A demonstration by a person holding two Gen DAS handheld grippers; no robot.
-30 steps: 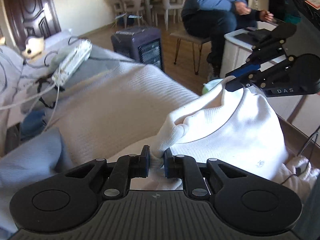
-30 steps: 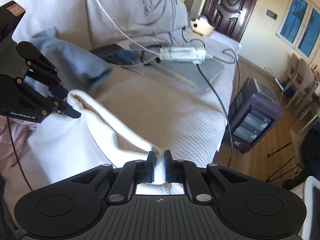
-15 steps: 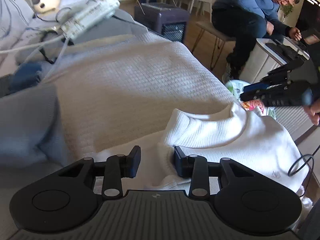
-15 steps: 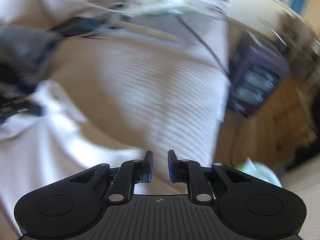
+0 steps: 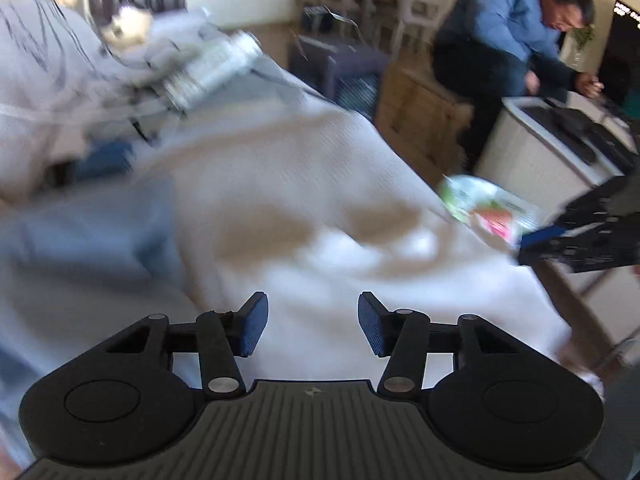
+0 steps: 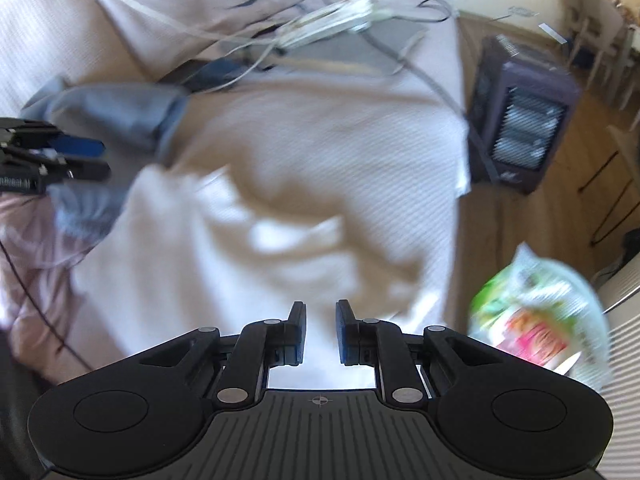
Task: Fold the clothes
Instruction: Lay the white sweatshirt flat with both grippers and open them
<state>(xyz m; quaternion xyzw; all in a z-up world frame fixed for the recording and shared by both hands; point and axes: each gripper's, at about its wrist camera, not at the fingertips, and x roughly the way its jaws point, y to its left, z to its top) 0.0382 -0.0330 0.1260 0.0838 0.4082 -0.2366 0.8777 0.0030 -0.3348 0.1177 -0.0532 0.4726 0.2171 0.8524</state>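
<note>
While the white knit sweater (image 5: 400,264) lies rumpled across the cream textured sofa cover (image 5: 280,152), both tools hang over it with nothing in their grip. Left hand-held gripper (image 5: 312,322): blue pads wide apart, jaws opening, only the white fabric showing below the gap, nothing pinched. Right hand-held gripper (image 6: 321,330): a narrow slot between its pads, bright cloth visible through it, and no fold caught there either. From the right wrist view the sweater (image 6: 248,248) spreads from the sofa's front edge back toward the middle of the seat, its folds smeared by motion blur, so its exact shape is hard to read. Just beside it, toward the backrest, sits a grey-blue garment (image 6: 120,112), and the left tool pokes in at the frame's left edge, right by that grey cloth. Further back on the cushions, a white power strip (image 6: 340,20) with its tangle of cables. Off the sofa's end, a dark space heater (image 6: 520,120) stands on the wooden floor, and a colourful plastic bag (image 6: 536,320) blurs past near the right tool. Across the room, a person in a blue top (image 5: 504,40) sits bent forward beside a white cabinet (image 5: 540,152).
</note>
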